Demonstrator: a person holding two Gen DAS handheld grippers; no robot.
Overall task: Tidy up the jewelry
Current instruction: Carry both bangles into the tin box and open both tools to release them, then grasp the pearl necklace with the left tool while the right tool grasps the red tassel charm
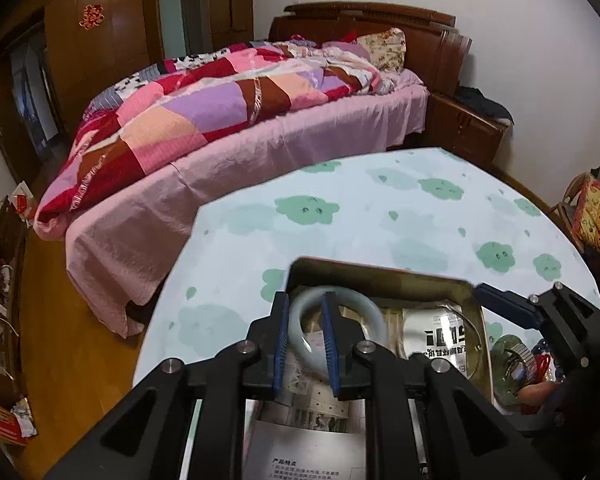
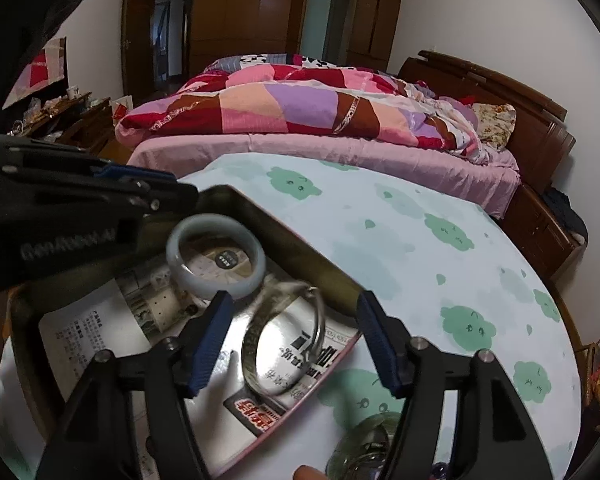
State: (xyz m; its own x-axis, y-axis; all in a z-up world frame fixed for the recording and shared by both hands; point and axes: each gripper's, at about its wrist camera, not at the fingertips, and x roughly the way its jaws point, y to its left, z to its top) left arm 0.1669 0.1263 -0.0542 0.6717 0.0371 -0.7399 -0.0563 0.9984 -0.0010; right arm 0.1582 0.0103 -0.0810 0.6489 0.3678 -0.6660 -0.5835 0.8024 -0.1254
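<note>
A pale jade bangle [image 1: 342, 306] lies in a metal tin [image 1: 380, 270] lined with printed papers. My left gripper [image 1: 305, 304] hangs over the tin with its blue pads [image 1: 327, 340] set a little apart astride the bangle's near rim, open. In the right wrist view the bangle [image 2: 216, 256] sits at the tin's far side, beside the tin wall [image 2: 300, 248]. A silver bangle [image 2: 280, 344], blurred, is below my open right gripper [image 2: 292, 314], free of the pads, over the tin's papers. The left gripper [image 2: 140, 188] shows at upper left.
The tin stands on a round table [image 2: 420, 248] with a pale cloth printed with green clouds. A green glass dish [image 1: 512, 364] holding a metal watch band and trinkets sits right of the tin. A bed with a patchwork quilt [image 1: 220, 100] lies beyond the table.
</note>
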